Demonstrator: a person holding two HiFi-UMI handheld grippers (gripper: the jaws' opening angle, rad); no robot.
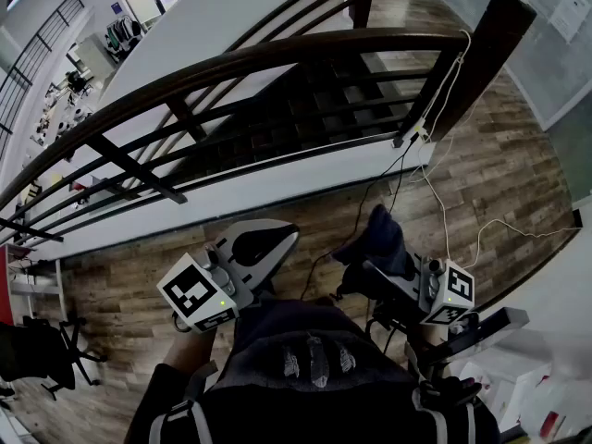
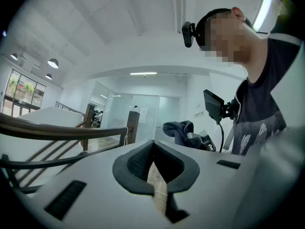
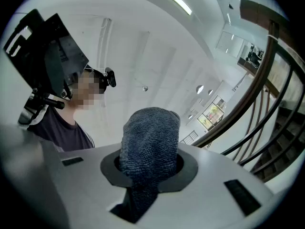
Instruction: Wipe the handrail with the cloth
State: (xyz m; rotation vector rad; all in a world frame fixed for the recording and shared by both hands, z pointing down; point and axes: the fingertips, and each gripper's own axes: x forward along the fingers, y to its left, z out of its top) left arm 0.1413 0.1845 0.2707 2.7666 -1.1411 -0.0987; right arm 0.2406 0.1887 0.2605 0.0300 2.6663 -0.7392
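Note:
A dark wooden handrail (image 1: pixel 277 58) curves from lower left to upper right above dark rails, well ahead of both grippers. My right gripper (image 1: pixel 387 265) is shut on a dark blue-grey cloth (image 1: pixel 379 239), which bunches up out of its jaws; in the right gripper view the cloth (image 3: pixel 150 128) fills the gripper (image 3: pixel 150 149), and the handrail (image 3: pixel 252 85) arcs past on the right without touching. My left gripper (image 1: pixel 273 243) is held low beside it, shut with nothing in it. From the left gripper (image 2: pixel 153 147) view, the handrail (image 2: pixel 57 130) is at left and the cloth (image 2: pixel 178 130) behind.
A dark newel post (image 1: pixel 481 54) ends the rail at upper right. A white cable (image 1: pixel 444 183) hangs from it and trails over the wood floor (image 1: pixel 499 183). Stairs (image 1: pixel 305 109) drop behind the rail. An office chair (image 1: pixel 37 354) stands at lower left.

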